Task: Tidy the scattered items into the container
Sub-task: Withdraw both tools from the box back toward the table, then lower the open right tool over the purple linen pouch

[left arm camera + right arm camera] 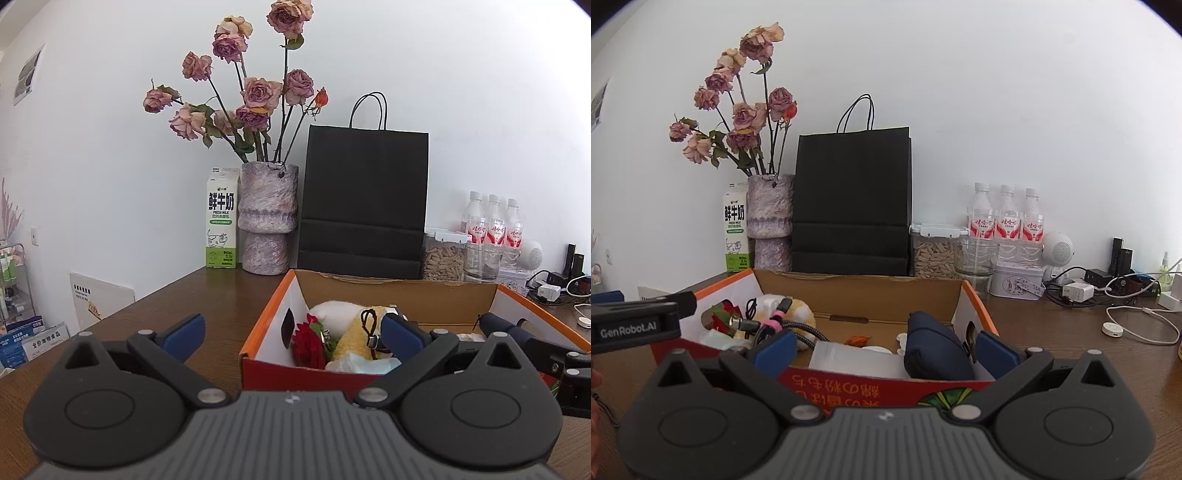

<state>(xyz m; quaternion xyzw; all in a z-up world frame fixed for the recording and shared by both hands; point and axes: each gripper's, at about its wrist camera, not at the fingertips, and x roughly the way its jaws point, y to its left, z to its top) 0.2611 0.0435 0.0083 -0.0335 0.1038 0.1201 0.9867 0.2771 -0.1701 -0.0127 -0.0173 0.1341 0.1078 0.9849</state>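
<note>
**Both grippers empty at the filled box**

Left gripper (293, 334) spread wide, holding nothing, in front of the box's (266, 314) left near corner. Right gripper (886, 349) also wide and empty, at the box's (979, 306) near wall. Inside the box: red flower (308, 345), yellow plush (356, 339), braided cable (783, 326), navy pouch (936, 349), clear plastic case (855, 360). Box sits on brown wooden bench (207, 306). Behind it against the white wall: black paper bag (853, 199), vase of dried roses (267, 218), milk carton (221, 218), three water bottles (1006, 218).
</note>
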